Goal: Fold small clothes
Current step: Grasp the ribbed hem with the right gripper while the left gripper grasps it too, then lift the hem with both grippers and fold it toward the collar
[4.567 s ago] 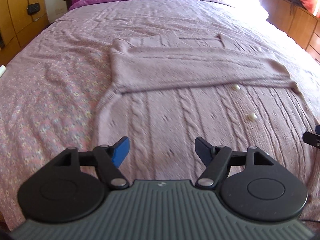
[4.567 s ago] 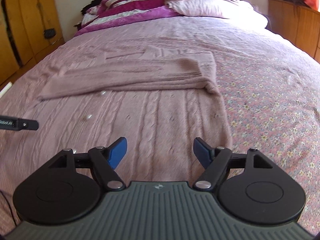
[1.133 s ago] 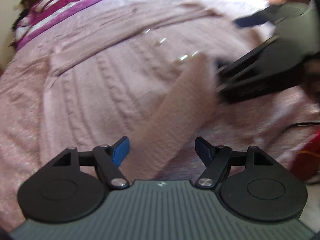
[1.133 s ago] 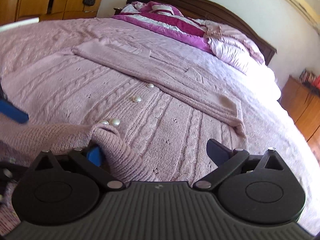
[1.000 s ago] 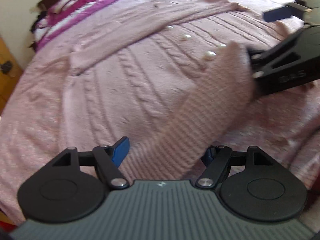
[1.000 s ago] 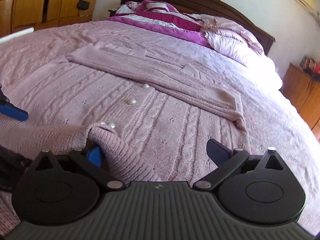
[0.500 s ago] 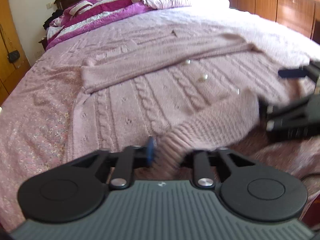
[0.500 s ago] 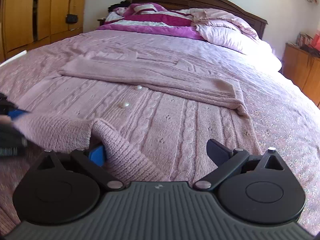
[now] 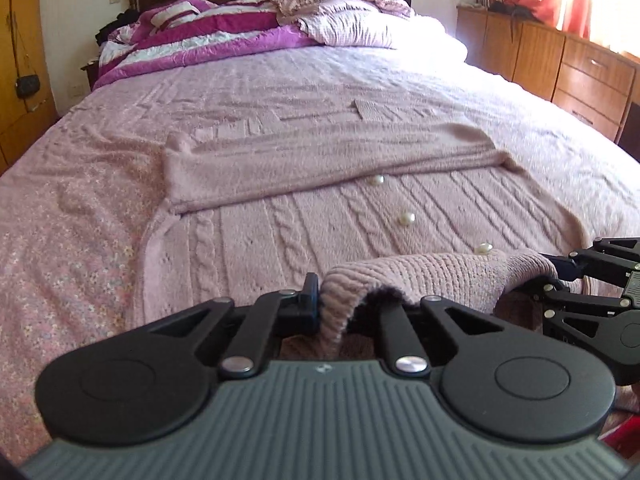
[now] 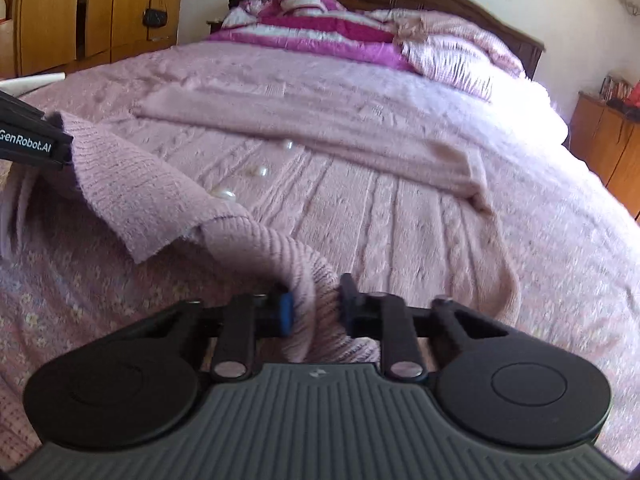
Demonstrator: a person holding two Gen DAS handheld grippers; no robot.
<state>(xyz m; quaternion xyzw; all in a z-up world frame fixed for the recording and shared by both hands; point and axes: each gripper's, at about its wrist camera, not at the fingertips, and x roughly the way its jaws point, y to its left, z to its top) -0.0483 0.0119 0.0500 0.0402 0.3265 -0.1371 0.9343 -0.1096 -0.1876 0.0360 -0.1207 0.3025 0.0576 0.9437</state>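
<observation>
A pink cable-knit cardigan with pearl buttons lies flat on the bed, its sleeves folded across the top. My left gripper is shut on the ribbed bottom hem and holds it raised. My right gripper is shut on the same hem farther right; it shows at the right edge of the left wrist view. The hem hangs between the two grippers, above the cardigan's lower part.
The bed has a pink floral cover. Purple and striped bedding and pillows lie at the headboard. Wooden drawers stand to the right, a wardrobe to the left.
My left gripper closed on the hem first, then my right closed on it. Both now hold the bottom edge lifted off the bed.
</observation>
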